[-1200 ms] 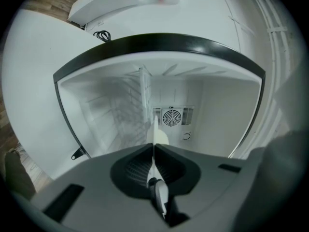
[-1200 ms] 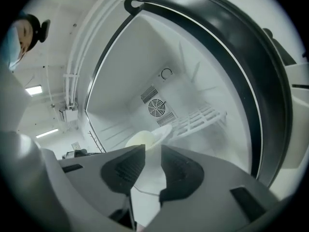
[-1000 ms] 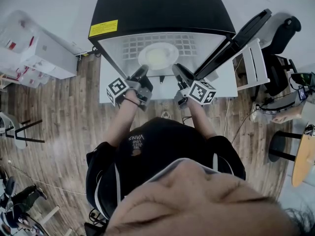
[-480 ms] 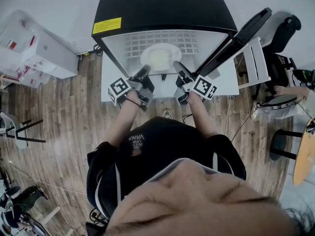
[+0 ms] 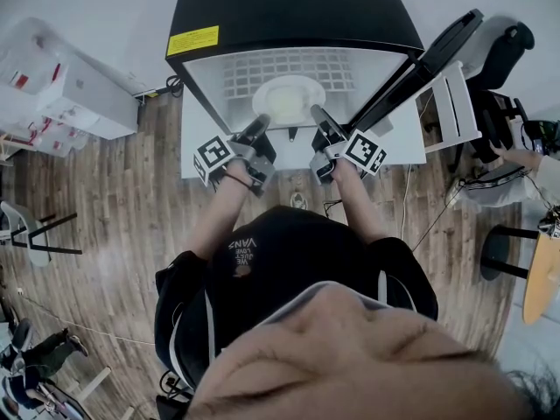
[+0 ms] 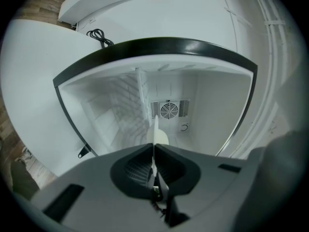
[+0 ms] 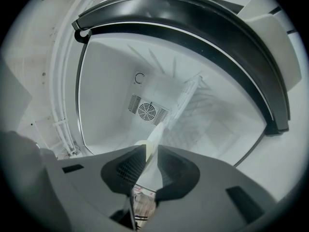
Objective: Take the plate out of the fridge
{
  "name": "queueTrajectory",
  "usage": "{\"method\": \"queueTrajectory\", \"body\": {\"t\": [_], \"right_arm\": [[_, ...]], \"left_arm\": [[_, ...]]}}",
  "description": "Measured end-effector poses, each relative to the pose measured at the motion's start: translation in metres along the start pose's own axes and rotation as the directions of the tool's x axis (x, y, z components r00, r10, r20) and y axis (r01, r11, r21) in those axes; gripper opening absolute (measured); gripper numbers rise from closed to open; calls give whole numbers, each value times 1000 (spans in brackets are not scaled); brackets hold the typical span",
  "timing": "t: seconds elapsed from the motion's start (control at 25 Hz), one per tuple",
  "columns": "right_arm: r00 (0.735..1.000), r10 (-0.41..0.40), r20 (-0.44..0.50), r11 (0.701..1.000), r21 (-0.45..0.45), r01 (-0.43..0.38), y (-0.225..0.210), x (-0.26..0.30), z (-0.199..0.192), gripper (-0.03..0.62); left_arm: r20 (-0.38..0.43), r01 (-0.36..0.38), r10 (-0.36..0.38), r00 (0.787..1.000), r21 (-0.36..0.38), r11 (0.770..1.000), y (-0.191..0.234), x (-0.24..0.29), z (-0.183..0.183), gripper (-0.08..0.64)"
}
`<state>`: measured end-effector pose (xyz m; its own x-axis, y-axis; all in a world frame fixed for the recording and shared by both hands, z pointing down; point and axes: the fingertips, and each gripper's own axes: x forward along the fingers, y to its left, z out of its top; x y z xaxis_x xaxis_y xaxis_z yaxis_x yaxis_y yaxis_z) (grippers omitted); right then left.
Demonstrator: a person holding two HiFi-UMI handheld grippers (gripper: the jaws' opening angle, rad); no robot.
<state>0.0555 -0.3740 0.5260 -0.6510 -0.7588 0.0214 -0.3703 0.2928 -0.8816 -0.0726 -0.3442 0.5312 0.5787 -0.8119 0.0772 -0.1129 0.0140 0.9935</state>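
Observation:
A pale round plate (image 5: 287, 99) lies on the wire shelf (image 5: 262, 75) inside the open black fridge (image 5: 297, 7). My left gripper (image 5: 261, 122) is at the plate's near left rim, shut on it. In the left gripper view the plate (image 6: 160, 135) stands edge-on, pinched between the jaws of my left gripper (image 6: 154, 146). My right gripper (image 5: 317, 112) is at the near right rim. There the plate's edge (image 7: 155, 135) runs between the jaws of my right gripper (image 7: 150, 149), which are closing with a gap still showing beside the rim.
The fridge door (image 5: 437, 55) hangs wide open to the right. The fridge stands on a white platform (image 5: 394, 147) over wood flooring. A fan grille (image 6: 168, 110) is on the fridge's back wall. White boxes (image 5: 61, 86) sit at the left, chairs (image 5: 507, 68) at the right.
My right gripper has moved forward and up to the plate's right rim, which now lies between its jaws. The left gripper has stayed on the left rim.

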Motion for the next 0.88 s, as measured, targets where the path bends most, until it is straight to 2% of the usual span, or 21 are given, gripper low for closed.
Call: {"method": "queueTrajectory", "body": {"t": [0.88], "right_arm": [[999, -27, 33, 999, -30, 28, 15, -25, -22, 74]], "left_arm": [[-56, 21, -17, 998, 60, 998, -5, -24, -10, 28]]}}
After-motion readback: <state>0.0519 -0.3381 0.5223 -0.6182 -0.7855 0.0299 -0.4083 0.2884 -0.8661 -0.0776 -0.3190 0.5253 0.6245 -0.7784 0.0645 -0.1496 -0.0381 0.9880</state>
